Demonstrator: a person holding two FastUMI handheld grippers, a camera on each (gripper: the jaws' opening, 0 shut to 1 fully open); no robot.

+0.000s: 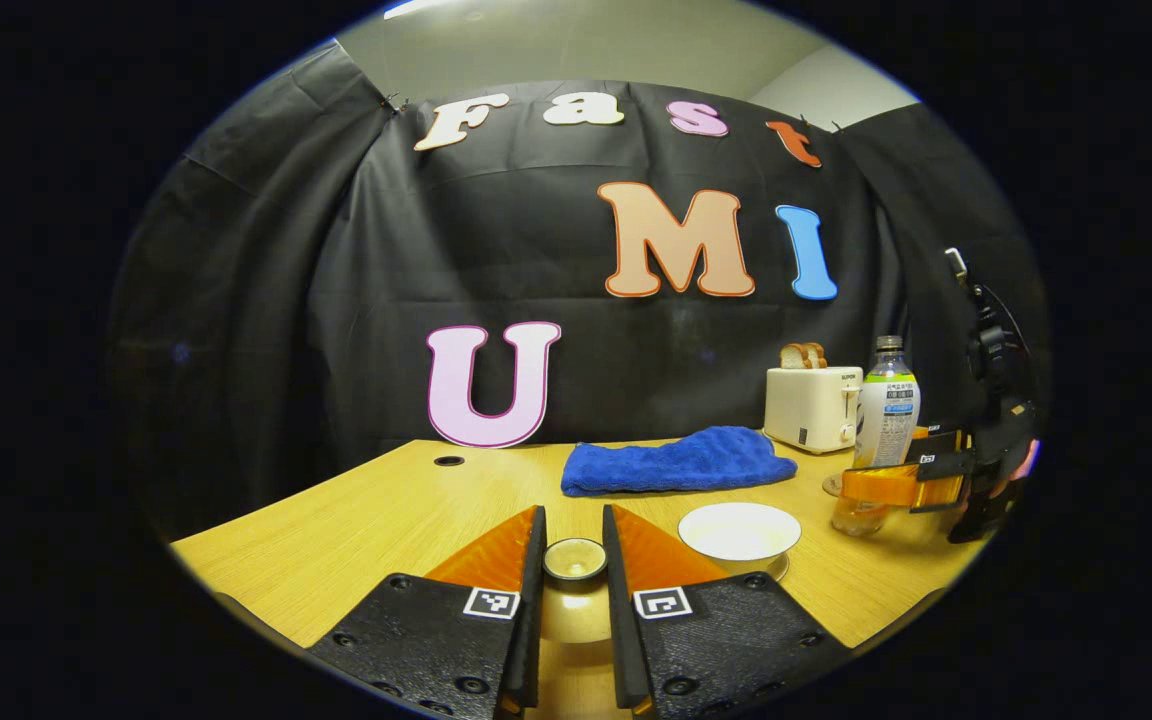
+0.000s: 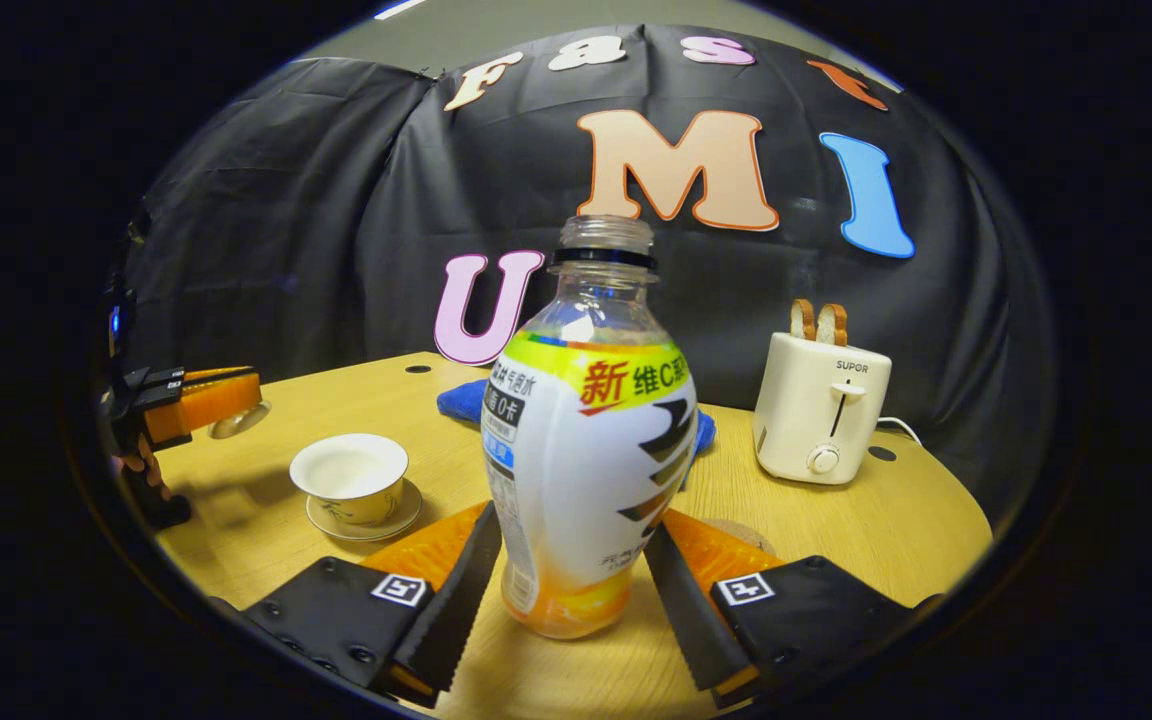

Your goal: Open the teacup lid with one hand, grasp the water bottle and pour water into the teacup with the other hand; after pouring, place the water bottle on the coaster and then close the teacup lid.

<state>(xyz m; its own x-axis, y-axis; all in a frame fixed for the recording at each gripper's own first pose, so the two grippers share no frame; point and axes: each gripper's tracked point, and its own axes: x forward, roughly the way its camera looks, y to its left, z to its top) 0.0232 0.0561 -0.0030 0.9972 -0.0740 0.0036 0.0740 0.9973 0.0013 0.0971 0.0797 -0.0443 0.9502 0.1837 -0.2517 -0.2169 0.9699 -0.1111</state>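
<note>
Left gripper (image 1: 574, 560): fingers closed on the teacup lid (image 1: 575, 558), held above the table (image 1: 376, 520).
Right gripper (image 2: 568, 575): fingers around the upright water bottle (image 2: 586, 440); contact unclear.
Teacup (image 2: 350, 477): uncovered on its saucer (image 2: 364, 522), left of the bottle.
Toaster (image 2: 821, 405): farther back.

Left gripper (image 1: 574, 560): level, raised off table, fingers pinching small round lid. Right gripper (image 2: 573, 575): level, low, fingers bracketing clear plastic labelled bottle; whether both press its sides is unclear. Hand (image 2: 136, 470) grips left gripper's handle.
</note>
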